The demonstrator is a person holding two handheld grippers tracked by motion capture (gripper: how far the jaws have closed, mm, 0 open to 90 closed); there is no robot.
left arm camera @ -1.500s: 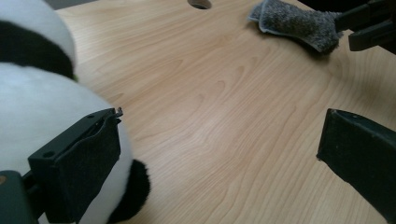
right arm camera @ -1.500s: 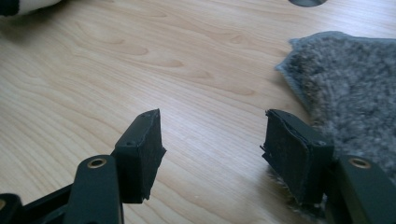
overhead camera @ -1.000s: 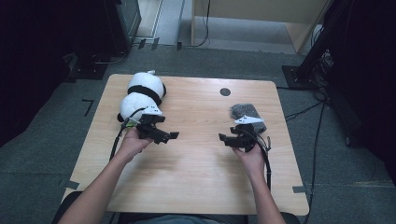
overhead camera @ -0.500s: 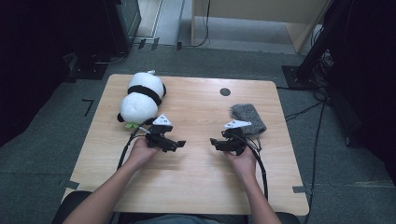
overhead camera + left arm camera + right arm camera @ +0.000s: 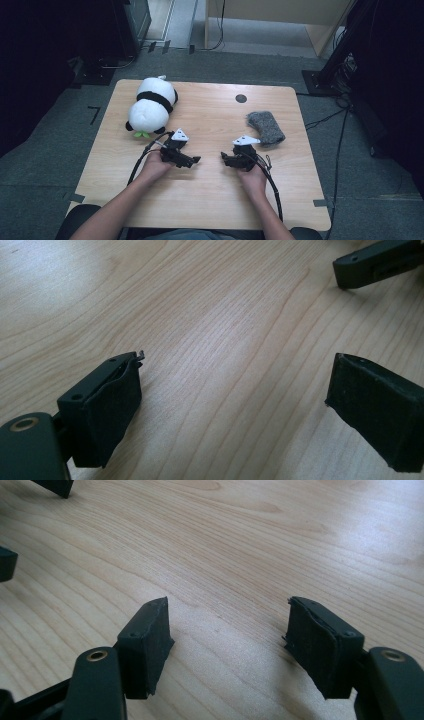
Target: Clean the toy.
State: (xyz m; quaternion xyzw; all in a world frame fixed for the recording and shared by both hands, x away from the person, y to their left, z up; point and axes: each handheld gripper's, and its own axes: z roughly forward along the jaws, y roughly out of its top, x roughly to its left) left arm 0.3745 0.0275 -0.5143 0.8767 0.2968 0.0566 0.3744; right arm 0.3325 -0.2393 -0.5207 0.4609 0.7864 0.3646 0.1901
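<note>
Both grippers rest low over the middle of the wooden table [image 5: 210, 200], tips facing each other across a small gap. My left gripper [image 5: 195, 160] is open, with bare wood between its jaws [image 5: 237, 372]; its left pad [image 5: 107, 410] and right pad [image 5: 380, 415] stand far apart. My right gripper [image 5: 224, 157] is open too, and its jaws [image 5: 230, 615] have just been opening with nothing between them. A jaw of the right gripper [image 5: 375, 262] shows at the top right of the left gripper view.
A black-and-white panda plush [image 5: 150, 107] lies at the table's far left, beyond the left hand. A grey fuzzy cloth [image 5: 265, 127] lies at the right, just past the right gripper. A small black disc [image 5: 241, 98] sits near the far edge. Cables trail back from both grippers.
Both hands moved inward and down toward the table's middle. The left gripper came away from the panda and the right one away from the grey cloth.
</note>
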